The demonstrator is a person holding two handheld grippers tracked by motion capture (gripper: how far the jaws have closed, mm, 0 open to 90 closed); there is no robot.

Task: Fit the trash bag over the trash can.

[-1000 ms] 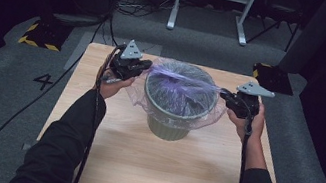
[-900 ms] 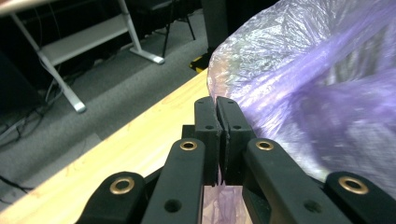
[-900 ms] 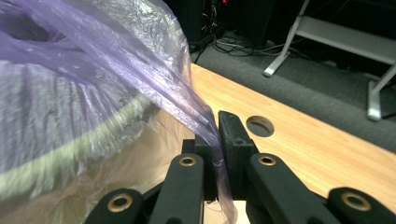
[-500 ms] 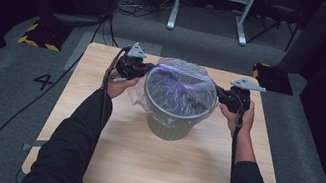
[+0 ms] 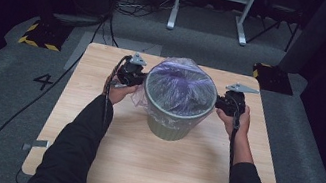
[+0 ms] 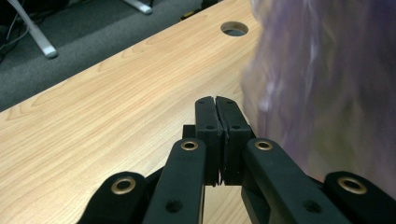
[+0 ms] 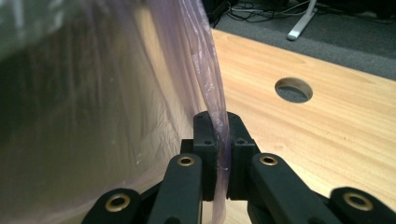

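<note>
Midway through lining the green bin (image 5: 174, 119) at the middle of the counter (image 5: 88, 159) with the purple bag (image 5: 179, 87): mouth of the bag stretched over the rim, skirt hanging down either side. Right claw (image 7: 218, 135) clenched on a pleat of the film beside the bin wall; left claw (image 6: 215, 122) pressed shut at the bag's left edge, probably on a thin fold of it, though blur hides the film between the tips. Next, calls for drawing both edges further down the outside evenly and without tearing, then letting go; forearms reaching forward on each side of the bin, hands low by its rim.
</note>
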